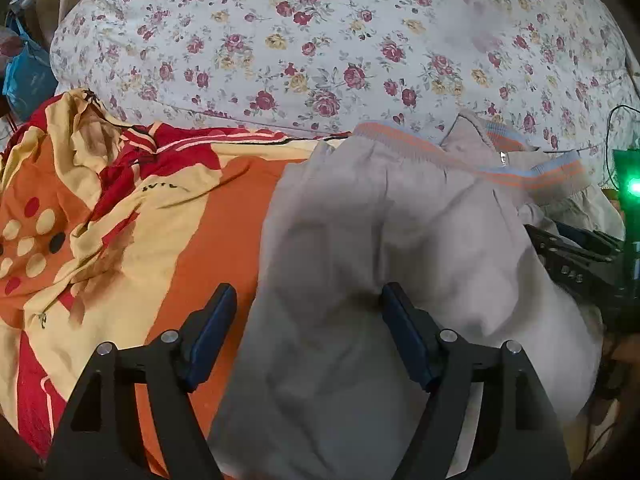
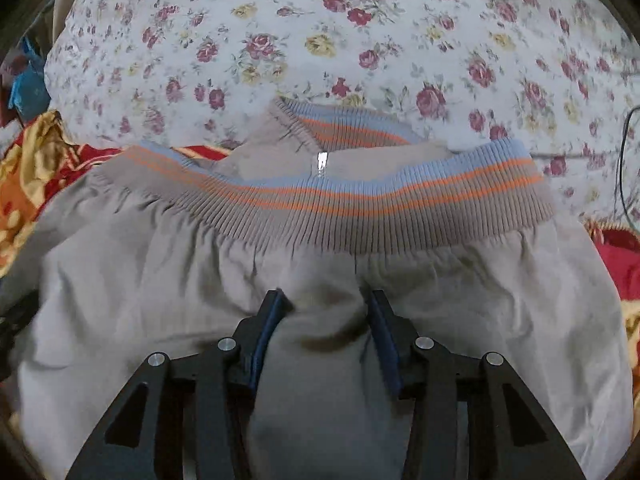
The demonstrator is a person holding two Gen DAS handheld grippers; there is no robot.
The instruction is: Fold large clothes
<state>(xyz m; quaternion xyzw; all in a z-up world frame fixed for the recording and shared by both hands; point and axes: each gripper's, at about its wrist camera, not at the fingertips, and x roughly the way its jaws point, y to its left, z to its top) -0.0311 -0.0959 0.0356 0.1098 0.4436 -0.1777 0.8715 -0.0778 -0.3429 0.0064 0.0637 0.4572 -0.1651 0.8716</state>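
A beige jacket [image 1: 384, 240] with a ribbed hem band striped blue and orange [image 2: 360, 200] lies on the bed. A small silver zipper pull [image 2: 322, 160] shows at its middle. My left gripper [image 1: 306, 300] is open, its right finger [image 1: 404, 328] on the jacket's left part and its left finger [image 1: 212, 328] over the orange cloth. My right gripper [image 2: 324, 304] is open, with a bulge of jacket fabric between its fingers just below the hem band. The right gripper also shows at the right edge of the left wrist view [image 1: 576, 248].
An orange, yellow and red patterned cloth [image 1: 120, 220] lies crumpled under and left of the jacket. A white bedsheet with red roses [image 1: 320, 40] covers the bed beyond. A blue bag [image 1: 24, 76] sits at far left. A black cable [image 2: 624, 160] runs at the right.
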